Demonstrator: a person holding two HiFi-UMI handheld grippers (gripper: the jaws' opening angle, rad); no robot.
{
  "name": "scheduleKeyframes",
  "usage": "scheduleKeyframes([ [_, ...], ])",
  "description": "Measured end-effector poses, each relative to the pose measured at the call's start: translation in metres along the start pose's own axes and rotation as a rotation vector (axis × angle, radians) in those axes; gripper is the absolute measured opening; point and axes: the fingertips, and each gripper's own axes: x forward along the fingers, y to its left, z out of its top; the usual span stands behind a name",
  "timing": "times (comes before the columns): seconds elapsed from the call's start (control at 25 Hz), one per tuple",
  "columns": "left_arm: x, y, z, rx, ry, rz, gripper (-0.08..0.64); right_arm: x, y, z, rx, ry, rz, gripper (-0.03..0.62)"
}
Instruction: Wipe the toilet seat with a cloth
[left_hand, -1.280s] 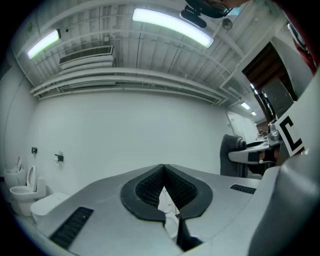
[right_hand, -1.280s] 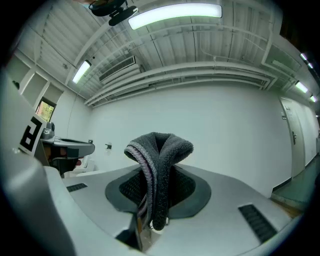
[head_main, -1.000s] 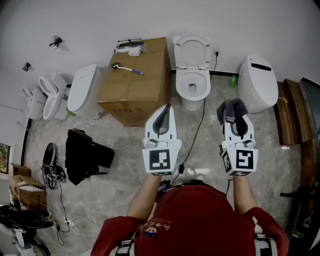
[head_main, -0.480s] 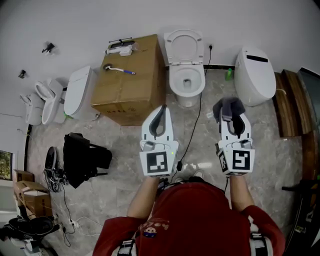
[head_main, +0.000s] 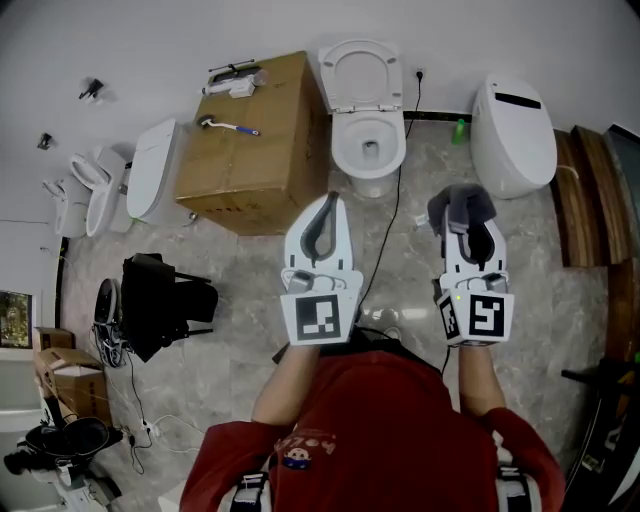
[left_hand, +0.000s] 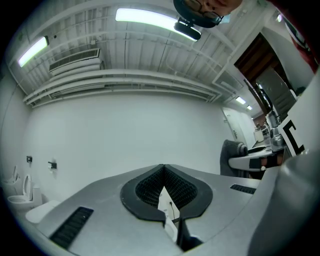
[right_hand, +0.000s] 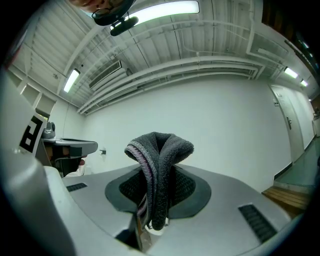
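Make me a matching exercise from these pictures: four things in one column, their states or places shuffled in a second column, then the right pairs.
Things
1. left claw
2. right claw
3. middle toilet
4. brush

States or places
A. lying on the cardboard box
B. shut, nothing in it
C. lid raised
D. shut on the grey cloth

Pairs: 1-B, 2-D, 3-C, 4-A

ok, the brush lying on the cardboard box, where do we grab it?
I'd say mid-handle, from straight above, jaws across the shaft. The brush lies flat on the cardboard box, so only its top side is open. The left gripper is shut and empty; the right gripper holds the cloth.
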Motion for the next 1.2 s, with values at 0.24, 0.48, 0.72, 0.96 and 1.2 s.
scheduleKeyframes([
  [0.24,0.02,-0.003,-0.005,-0.006,0.001,-0.013,0.011,0.015,-0.014,-0.005,0.009,-0.008,-0.016,0.087],
  [0.48,0.054,0.015,-0.022,-0.041,-0.02,-0.015,0.011,0.051,-0.012,-0.015,-0.014,-0.001,-0.022,0.087],
  [0.72,0.115,0.069,-0.05,-0.104,-0.022,-0.005,0.011,0.133,0.001,-0.027,-0.062,0.024,-0.012,0.087],
  [0.96,0.193,0.136,-0.069,-0.122,-0.02,-0.011,0.012,0.23,0.017,-0.03,-0.085,0.046,-0.034,0.087],
  [1.2,0.248,0.187,-0.084,-0.132,-0.019,-0.03,0.011,0.297,0.021,-0.04,-0.089,0.065,-0.085,0.087],
])
